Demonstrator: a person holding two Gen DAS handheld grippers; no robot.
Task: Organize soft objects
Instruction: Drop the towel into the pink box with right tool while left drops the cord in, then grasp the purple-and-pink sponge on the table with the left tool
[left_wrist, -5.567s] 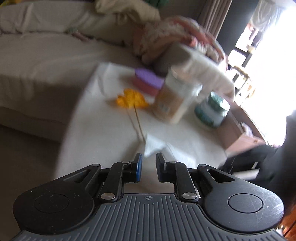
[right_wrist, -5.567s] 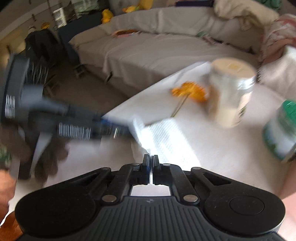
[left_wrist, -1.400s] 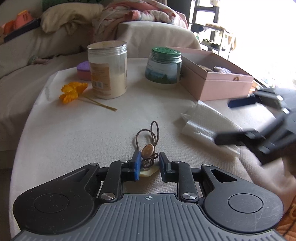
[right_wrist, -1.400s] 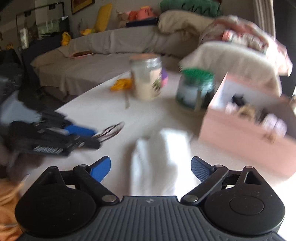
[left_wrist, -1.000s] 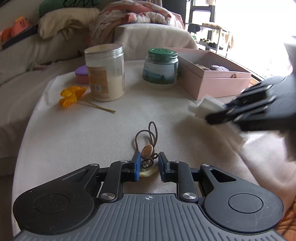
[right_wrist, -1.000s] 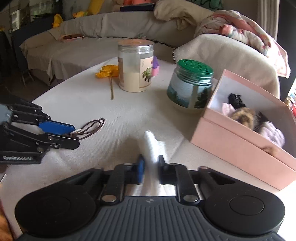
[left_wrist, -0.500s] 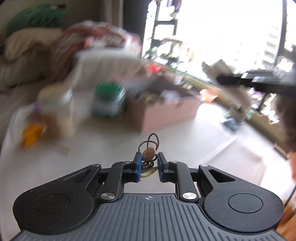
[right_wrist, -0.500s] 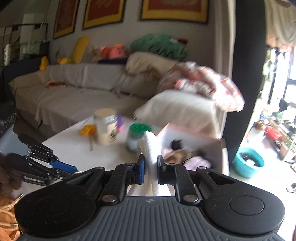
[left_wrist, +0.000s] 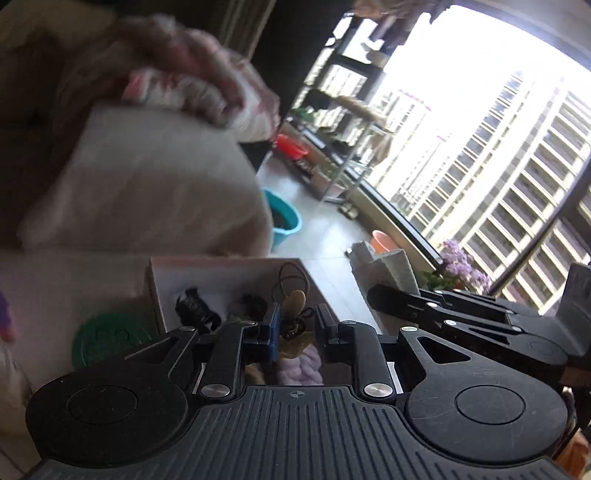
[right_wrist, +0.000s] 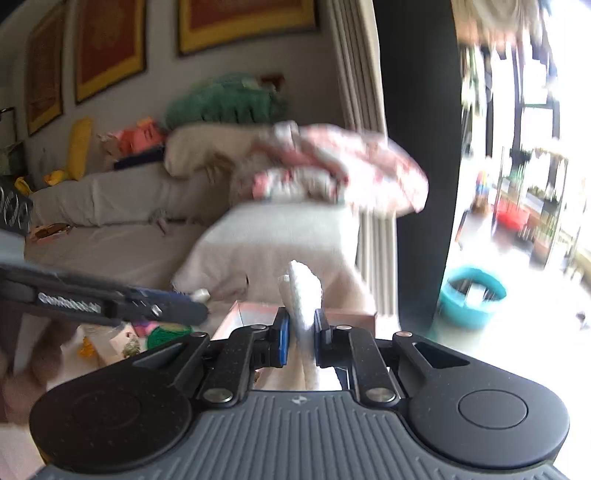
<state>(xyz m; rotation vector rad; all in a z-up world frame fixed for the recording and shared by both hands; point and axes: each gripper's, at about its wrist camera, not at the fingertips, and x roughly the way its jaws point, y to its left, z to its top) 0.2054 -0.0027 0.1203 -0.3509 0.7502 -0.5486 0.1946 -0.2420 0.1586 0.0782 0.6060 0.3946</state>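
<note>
Hair tie (left_wrist: 293, 300) with its tan oval bead is clamped in the left tool (left_wrist: 295, 325), hanging just above the open pink box (left_wrist: 221, 273), which sits on the counter beside the green-lidded jar (left_wrist: 107, 338). Inside the box lie dark hair pieces and a lilac scrunchie (left_wrist: 301, 365) (the latter directly under the tool).

A folded white tissue (right_wrist: 304, 299) stands upright between the fingers of the right tool (right_wrist: 299, 332); those jaws are easing open, though the pads look as if they are touching the tissue on both sides. From the left wrist view the right tool (left_wrist: 373, 295) is just beside the box's far corner, the tissue (left_wrist: 384, 266) poking up past it.

Both pieces, I judge, are headed for the box. To do it well:

- Lower the left tool until the tie is within the box walls before letting go, so the elastic does not spring off the rim.
- Aim for the bare floor of the box near the back wall instead of piling onto the scrunchie.
- Bring the right tool fully over the opening first; a tissue released at the corner could slide outside.
- Keep the two tools apart so they do not knock together.
</note>
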